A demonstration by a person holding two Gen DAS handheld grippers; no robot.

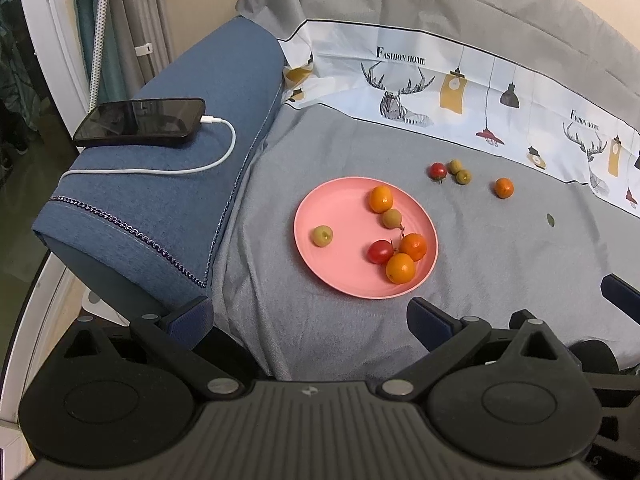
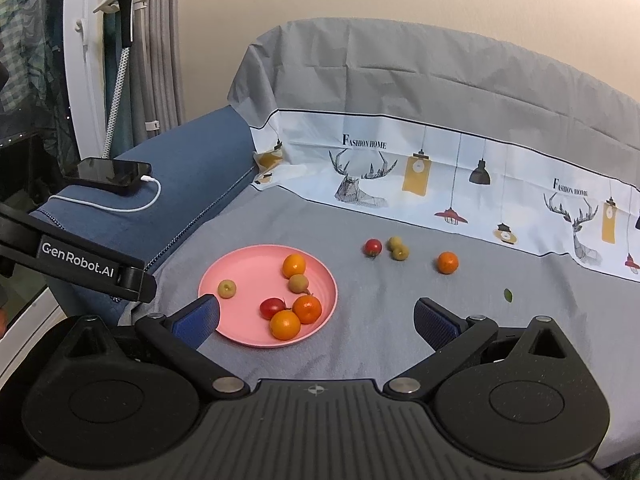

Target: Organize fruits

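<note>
A pink plate (image 1: pixel 344 212) (image 2: pixel 244 270) lies on the grey sheet. It holds three oranges (image 1: pixel 400 268) (image 2: pixel 285 324), a red tomato (image 1: pixel 380 251) (image 2: pixel 272 308) and two small greenish-brown fruits (image 1: pixel 322 235) (image 2: pixel 227 289). Beyond the plate on the sheet lie another red tomato (image 1: pixel 438 171) (image 2: pixel 373 247), two small brown fruits (image 1: pixel 460 172) (image 2: pixel 397 248) and a lone orange (image 1: pixel 504 187) (image 2: pixel 447 262). My left gripper (image 1: pixel 312 320) hangs open just in front of the plate, holding nothing. My right gripper (image 2: pixel 318 320) is open and empty, over the plate's near right rim.
A blue padded armrest (image 1: pixel 160 200) (image 2: pixel 192 184) rises left of the plate. A black phone (image 1: pixel 140 122) (image 2: pixel 108 174) on a white cable rests on it. A small green leaf (image 1: pixel 551 220) (image 2: pixel 508 295) lies on the sheet at the right. A printed cloth band (image 2: pixel 420 176) runs along the back.
</note>
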